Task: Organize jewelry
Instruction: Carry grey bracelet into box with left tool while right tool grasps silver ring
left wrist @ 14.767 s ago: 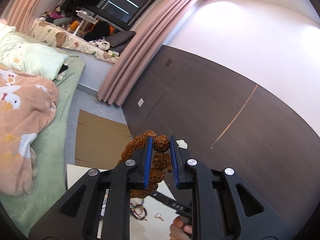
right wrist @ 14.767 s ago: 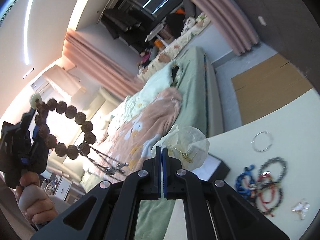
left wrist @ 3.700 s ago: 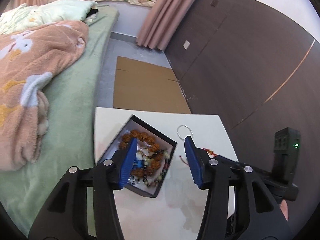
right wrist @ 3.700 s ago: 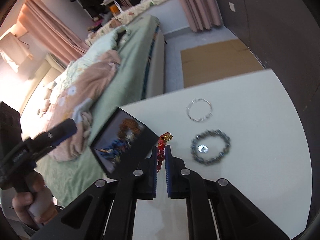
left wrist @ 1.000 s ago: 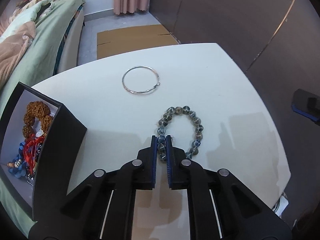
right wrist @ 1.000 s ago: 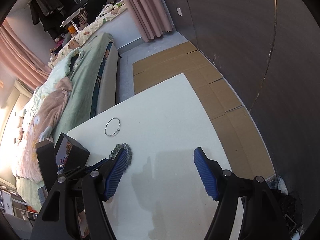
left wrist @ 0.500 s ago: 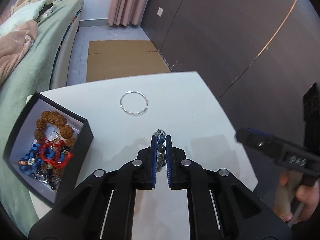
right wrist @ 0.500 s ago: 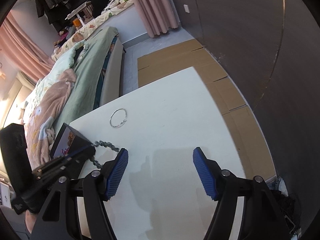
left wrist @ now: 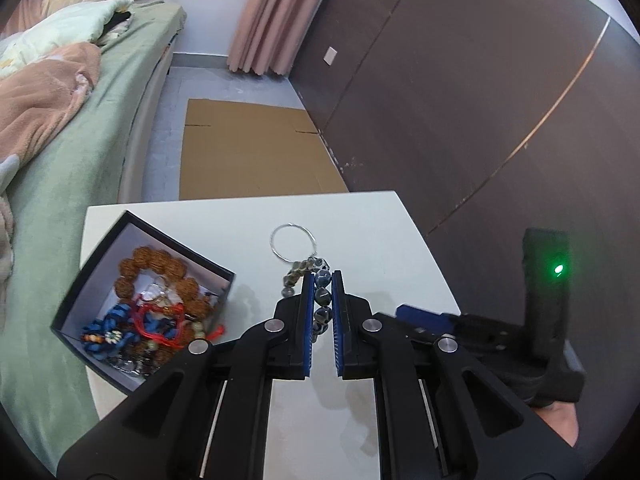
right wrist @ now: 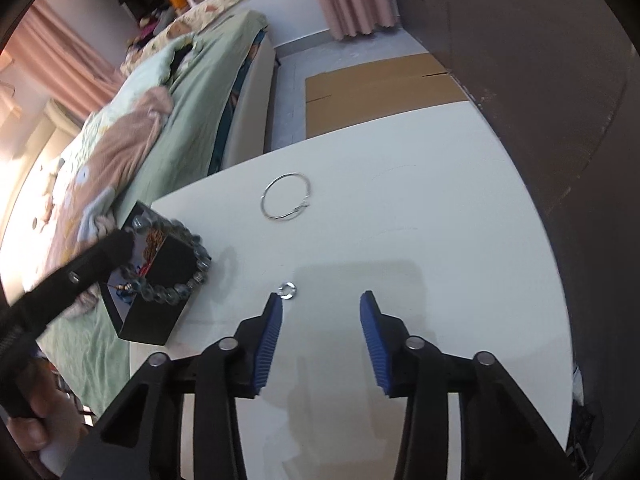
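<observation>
My left gripper (left wrist: pixel 321 280) is shut on a grey-blue bead bracelet (left wrist: pixel 320 292) and holds it above the white table (left wrist: pixel 360 232), right of the black jewelry box (left wrist: pixel 132 300). The box holds brown beads, red cord and blue pieces. In the right wrist view the bracelet (right wrist: pixel 188 268) hangs beside the box (right wrist: pixel 156 312) from the left gripper. My right gripper (right wrist: pixel 320 300) is open and empty over the table. A thin silver bangle (right wrist: pixel 285 196) lies on the table beyond it, and a small silver ring (right wrist: pixel 287 290) lies near its left fingertip.
A bed with green sheet and pink blanket (left wrist: pixel 48 92) borders the table's left side. Flat cardboard (left wrist: pixel 248 152) lies on the floor past the table's far edge. A dark panelled wall (left wrist: pixel 480 100) runs along the right.
My left gripper has lifted the bead bracelet off the table and carried it toward the box. My right gripper has come lower and closer to the table, still open.
</observation>
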Demonstrator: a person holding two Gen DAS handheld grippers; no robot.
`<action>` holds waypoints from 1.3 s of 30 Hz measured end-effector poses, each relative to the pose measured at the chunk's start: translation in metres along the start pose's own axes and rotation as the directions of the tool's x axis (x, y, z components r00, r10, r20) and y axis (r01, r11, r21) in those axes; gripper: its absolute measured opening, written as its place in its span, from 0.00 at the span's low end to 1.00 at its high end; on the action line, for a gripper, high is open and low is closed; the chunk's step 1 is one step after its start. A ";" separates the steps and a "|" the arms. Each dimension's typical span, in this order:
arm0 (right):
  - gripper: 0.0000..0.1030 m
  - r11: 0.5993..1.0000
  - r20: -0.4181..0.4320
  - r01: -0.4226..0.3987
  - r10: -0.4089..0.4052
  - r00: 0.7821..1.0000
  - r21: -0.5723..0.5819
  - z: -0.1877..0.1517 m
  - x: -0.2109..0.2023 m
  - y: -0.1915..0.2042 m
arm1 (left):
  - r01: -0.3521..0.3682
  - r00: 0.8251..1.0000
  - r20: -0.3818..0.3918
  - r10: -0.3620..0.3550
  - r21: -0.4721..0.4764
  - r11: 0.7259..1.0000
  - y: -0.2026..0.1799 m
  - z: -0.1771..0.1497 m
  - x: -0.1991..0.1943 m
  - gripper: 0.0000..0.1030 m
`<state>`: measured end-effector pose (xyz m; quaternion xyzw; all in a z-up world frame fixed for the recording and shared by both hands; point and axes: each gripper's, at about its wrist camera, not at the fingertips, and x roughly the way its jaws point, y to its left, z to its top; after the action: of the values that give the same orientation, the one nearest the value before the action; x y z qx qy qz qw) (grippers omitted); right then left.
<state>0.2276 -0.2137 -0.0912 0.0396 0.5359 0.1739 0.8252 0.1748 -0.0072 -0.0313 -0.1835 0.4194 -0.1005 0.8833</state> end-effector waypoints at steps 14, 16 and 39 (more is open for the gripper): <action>0.29 0.994 -0.052 0.076 -0.081 0.995 -0.084 0.008 0.040 0.038 | 0.022 0.999 0.051 -0.019 -0.066 0.998 0.038 0.014 -0.026 0.09; 0.25 0.992 -0.058 0.085 -0.091 0.994 -0.097 0.008 0.045 0.042 | 0.024 0.998 0.055 -0.020 -0.075 0.997 0.043 0.015 -0.029 0.09; 0.12 0.989 0.042 0.081 -0.076 0.996 -0.123 0.004 0.021 0.069 | -0.058 0.995 0.067 0.073 -0.204 0.977 0.098 0.001 -0.061 0.67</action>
<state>0.2218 -0.1414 -0.0907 -0.0299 0.5097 0.1736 0.8421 0.1393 0.1028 -0.0274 -0.2620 0.4002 -0.0216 0.8779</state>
